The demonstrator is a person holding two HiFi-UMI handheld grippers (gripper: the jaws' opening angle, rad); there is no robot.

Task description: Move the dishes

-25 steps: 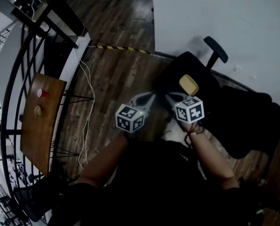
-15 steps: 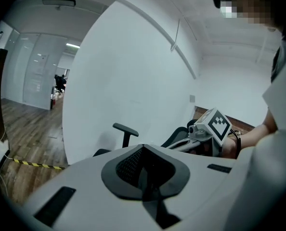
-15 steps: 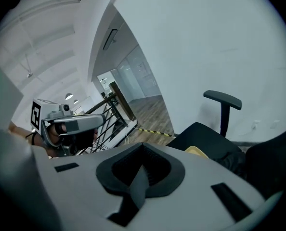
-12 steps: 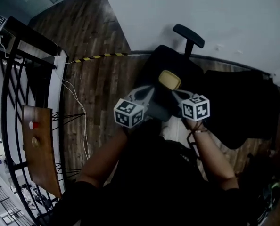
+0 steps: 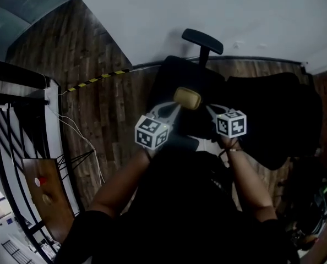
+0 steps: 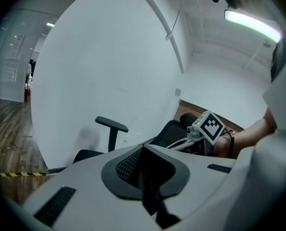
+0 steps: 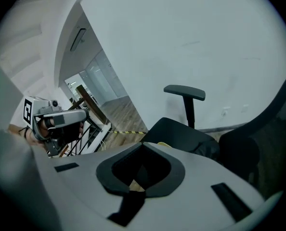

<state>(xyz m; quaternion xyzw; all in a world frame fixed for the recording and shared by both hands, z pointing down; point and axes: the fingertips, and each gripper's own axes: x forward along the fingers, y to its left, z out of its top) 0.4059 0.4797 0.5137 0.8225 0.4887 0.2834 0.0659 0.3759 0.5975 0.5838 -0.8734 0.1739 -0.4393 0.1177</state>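
Observation:
A small tan dish (image 5: 186, 98) appears to lie on the seat of a black office chair (image 5: 177, 76), just past both gripper tips. My left gripper (image 5: 173, 108) points up at it from the lower left, jaws together with nothing between them. My right gripper (image 5: 210, 110) points at it from the lower right, also closed and empty. In the left gripper view the left gripper (image 6: 145, 150) faces the chair's armrest (image 6: 111, 125) and the white wall. In the right gripper view a yellowish sliver of the dish (image 7: 164, 145) shows beyond the right gripper (image 7: 142, 148).
A white wall (image 5: 235, 10) runs behind the chair. A bulky black chair back (image 5: 273, 114) stands to the right. On the wooden floor lie yellow-black tape (image 5: 97, 78) and a white cable (image 5: 78, 133). A black railing (image 5: 9, 92) and a wooden table (image 5: 45, 194) are at far left.
The head view has swung round: the chair and dish have shifted leftward in the picture and the wooden table has dropped to the lower left. Both grippers stay side by side, still closed.

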